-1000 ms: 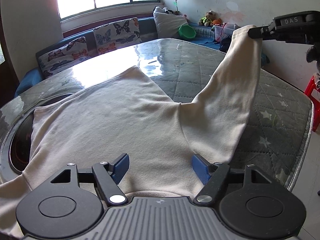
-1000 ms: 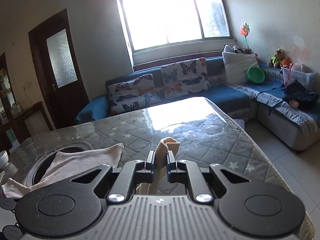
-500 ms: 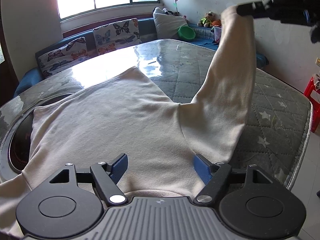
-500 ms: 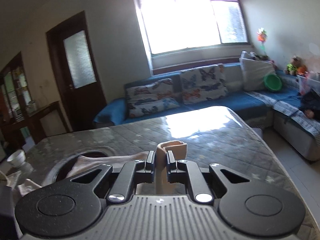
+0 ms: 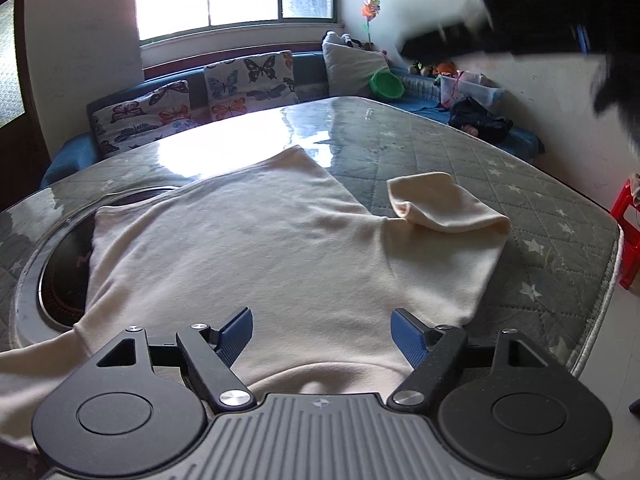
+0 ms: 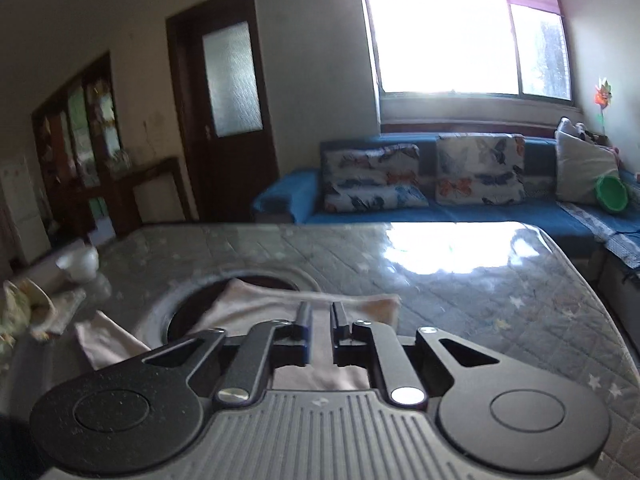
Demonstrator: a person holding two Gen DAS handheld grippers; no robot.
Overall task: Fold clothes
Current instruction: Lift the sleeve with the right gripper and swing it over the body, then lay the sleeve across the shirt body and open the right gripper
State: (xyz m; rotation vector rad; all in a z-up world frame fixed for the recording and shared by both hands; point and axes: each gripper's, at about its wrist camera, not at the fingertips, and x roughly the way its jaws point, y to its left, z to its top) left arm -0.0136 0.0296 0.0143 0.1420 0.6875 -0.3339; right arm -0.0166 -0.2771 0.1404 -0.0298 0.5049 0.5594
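The quilted, star-printed surface (image 5: 532, 200) fills the middle of my left wrist view under a glossy clear cover, and nearly all its near half is taken by the cream sweater (image 5: 248, 264), spread flat with its body running from lower centre toward the upper left of the frame. What has changed in the last second is the sleeve (image 5: 444, 204): half a second ago my right tongs held its cuff high in the upper right of the frame, and now it lies doubled back on itself at centre right, resting by the shoulder of the sweater. I judge the first sleeve fold to be laid, though loosely, so it may need flattening and drawing further onto the body. My right tongs (image 6: 320, 316) have swung away and are blurred in both views; their fingers stand narrow with a slim gap and nothing gripped between them. My left tongs (image 5: 322, 330) hover wide apart over the near edge of the sweater at lower centre, holding nothing. As for containers, the round sunken well (image 5: 64, 276) in the surface at left shows a dark inside, with the sweater's left edge draped over its rim. A small white bowl (image 6: 78, 264) sits at far left of the right view; what it holds I cannot tell.
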